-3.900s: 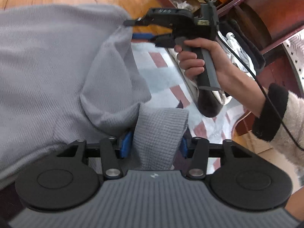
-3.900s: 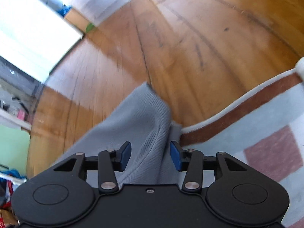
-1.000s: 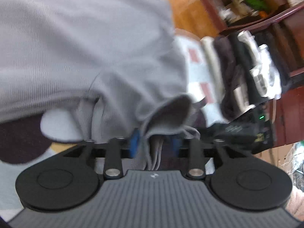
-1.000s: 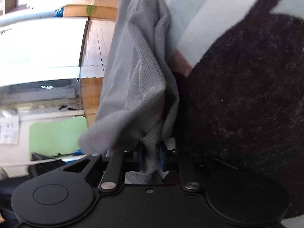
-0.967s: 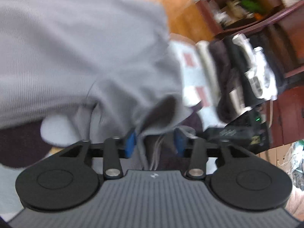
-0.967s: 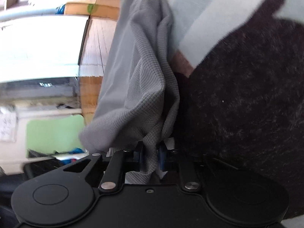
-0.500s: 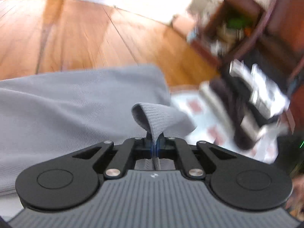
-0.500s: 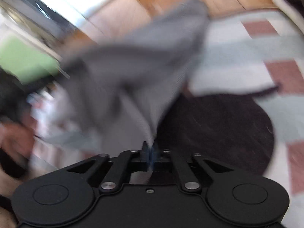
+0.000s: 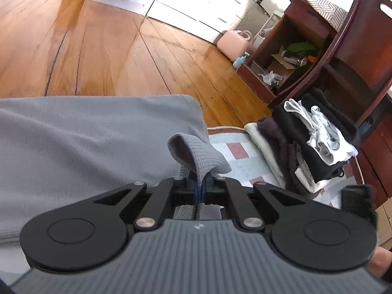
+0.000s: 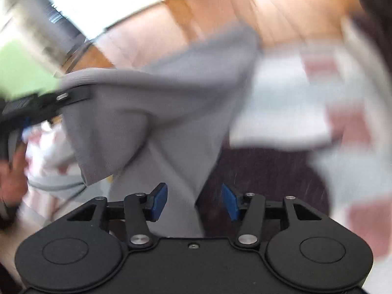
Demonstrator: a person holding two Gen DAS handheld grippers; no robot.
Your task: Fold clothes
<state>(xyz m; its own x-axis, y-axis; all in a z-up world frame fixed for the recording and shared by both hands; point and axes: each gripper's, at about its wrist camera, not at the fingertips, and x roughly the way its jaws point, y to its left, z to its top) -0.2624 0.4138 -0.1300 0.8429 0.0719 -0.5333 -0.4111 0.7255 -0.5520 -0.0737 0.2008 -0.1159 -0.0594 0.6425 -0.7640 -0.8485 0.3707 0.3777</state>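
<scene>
The left gripper (image 9: 199, 191) is pinched tight on a fold of the grey garment (image 9: 85, 142), which spreads left over the wooden floor (image 9: 110, 56) and rug (image 9: 235, 161). The right gripper (image 10: 194, 202) stands wide apart, grey cloth passing loosely between its blue pads (image 10: 159, 201)

Wooden floor and furniture around a patterned rug
A pink case (image 9: 234, 44) stands by white cabinets (image 9: 196, 7); a dark wooden shelf unit (image 9: 294, 49) holds clutter beside the checked rug (image 9: 241, 164) on plank flooring (image 9: 110, 56)
</scene>
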